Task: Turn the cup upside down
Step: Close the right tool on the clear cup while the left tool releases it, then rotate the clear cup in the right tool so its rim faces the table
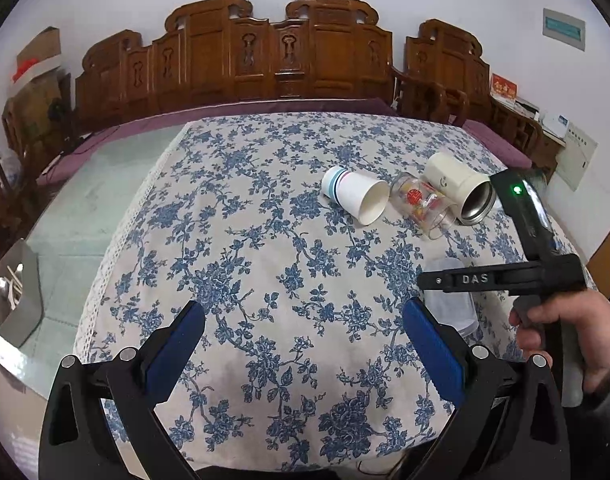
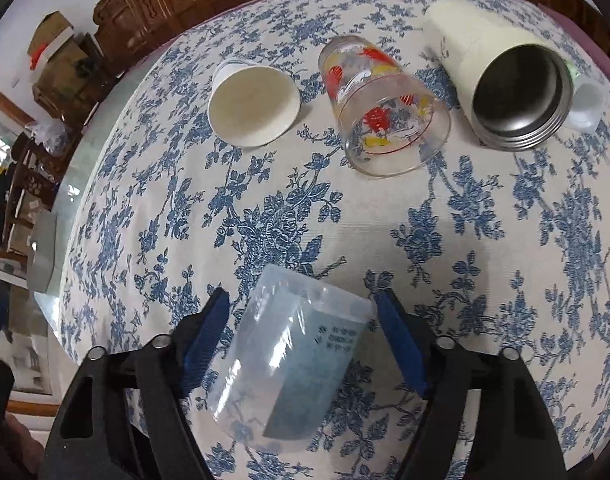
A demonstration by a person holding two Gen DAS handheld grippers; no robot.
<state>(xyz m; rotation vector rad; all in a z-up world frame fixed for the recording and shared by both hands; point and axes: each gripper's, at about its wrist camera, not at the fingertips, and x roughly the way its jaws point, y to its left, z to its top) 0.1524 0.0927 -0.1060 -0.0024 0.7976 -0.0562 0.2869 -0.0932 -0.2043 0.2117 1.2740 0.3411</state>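
Observation:
A translucent plastic cup [image 2: 293,356] stands upside down on the floral tablecloth [image 2: 265,220], base up, between the fingers of my right gripper [image 2: 303,320]. The jaws are open, with gaps on both sides of the cup. In the left wrist view the same cup [image 1: 451,308] shows under the right gripper's black body [image 1: 501,278], held by a hand. My left gripper [image 1: 305,320] is open and empty above the cloth. A paper cup [image 2: 251,104], a printed glass [image 2: 385,108] and a cream steel-lined mug [image 2: 505,84] lie on their sides farther back.
A small white object [image 2: 585,106] lies behind the mug. A carved wooden bench [image 1: 241,56] stands past the table's far edge. A grey container [image 1: 17,296] sits at the left on the bare glass table top [image 1: 93,208].

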